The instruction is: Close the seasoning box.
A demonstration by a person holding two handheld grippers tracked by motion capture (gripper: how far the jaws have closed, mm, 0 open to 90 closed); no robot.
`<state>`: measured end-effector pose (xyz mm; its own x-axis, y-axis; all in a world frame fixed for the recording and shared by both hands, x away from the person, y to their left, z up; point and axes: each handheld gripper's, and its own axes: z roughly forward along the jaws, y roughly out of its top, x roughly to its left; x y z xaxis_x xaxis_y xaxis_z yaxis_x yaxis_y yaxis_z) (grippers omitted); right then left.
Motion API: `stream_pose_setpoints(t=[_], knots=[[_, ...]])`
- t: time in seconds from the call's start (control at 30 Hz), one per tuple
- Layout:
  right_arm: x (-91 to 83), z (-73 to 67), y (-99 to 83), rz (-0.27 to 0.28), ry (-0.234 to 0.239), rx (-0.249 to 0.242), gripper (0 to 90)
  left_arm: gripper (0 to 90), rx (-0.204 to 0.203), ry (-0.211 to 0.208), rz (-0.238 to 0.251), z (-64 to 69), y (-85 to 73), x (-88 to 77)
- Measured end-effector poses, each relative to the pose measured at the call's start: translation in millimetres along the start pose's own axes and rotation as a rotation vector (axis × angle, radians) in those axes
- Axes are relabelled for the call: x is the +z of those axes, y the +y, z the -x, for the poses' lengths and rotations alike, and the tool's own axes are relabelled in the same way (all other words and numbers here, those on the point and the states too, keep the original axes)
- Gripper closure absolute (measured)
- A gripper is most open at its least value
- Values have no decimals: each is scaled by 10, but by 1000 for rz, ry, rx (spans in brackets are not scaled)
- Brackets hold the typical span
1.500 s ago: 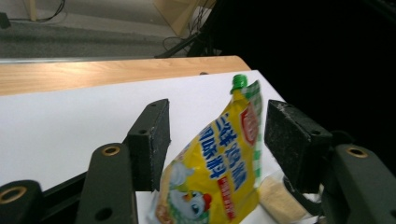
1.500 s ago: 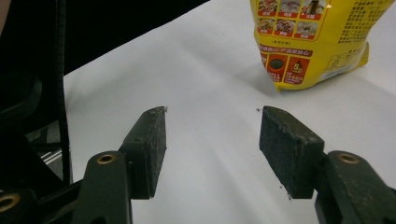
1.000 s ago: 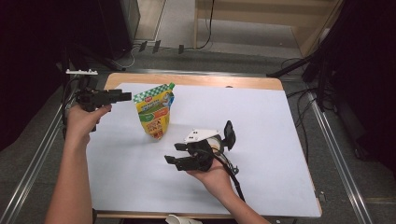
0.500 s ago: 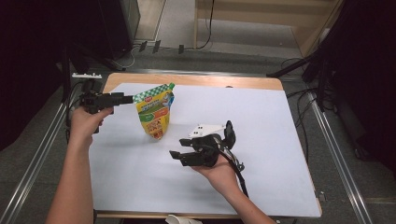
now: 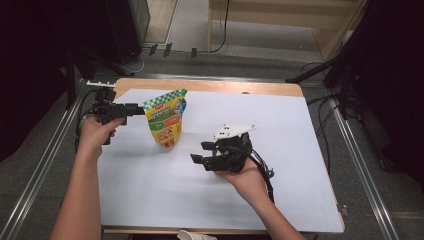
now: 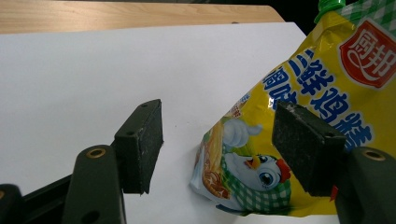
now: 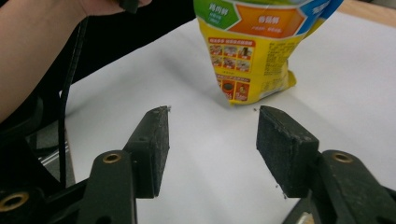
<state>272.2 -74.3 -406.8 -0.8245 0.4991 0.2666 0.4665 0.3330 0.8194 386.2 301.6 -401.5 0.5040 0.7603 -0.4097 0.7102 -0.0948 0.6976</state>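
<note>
Right gripper (image 7: pixel 212 149): jaws apart, nothing between the pads, bare white sheet (image 7: pixel 327 70) under them. Yellow pouch (image 7: pixel 254 51) stands ahead, well clear of the tips, its printed back facing the camera. Forearm (image 7: pixel 42 51) and black cable (image 7: pixel 70 93) at the sheet's left edge. Wooden table corner (image 7: pixel 369 11) top right.

The pouch (image 5: pixel 166 120) stands on the table (image 5: pixel 300 200) near its far left corner; my left gripper (image 5: pixel 131 107) is just left of it, my right gripper (image 5: pixel 204 152) nearer me, apart
</note>
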Motion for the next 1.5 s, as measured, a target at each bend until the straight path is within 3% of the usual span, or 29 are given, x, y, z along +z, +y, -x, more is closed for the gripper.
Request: stream_pose_setpoints(t=[0.4, 0.53, 1.07, 1.3, 1.5], knots=[[-291, 121, 130, 31, -15, 5, 468, 347, -3, 1, 22, 23, -14, 26], [-421, 151, 182, 40, -41, -11, 475, 350, -14, 18, 22, 15, -14, 23], [-786, 474, 191, 59, -72, 51, 579, 344, -1, 21, 3, 22, -21, 54], [-898, 612, 157, 63, -102, 76, 657, 337, -4, 12, -1, 24, -22, 60], [-1004, 713, 124, 73, -123, 97, 790, 334, 0, 13, -3, 32, -24, 67]])
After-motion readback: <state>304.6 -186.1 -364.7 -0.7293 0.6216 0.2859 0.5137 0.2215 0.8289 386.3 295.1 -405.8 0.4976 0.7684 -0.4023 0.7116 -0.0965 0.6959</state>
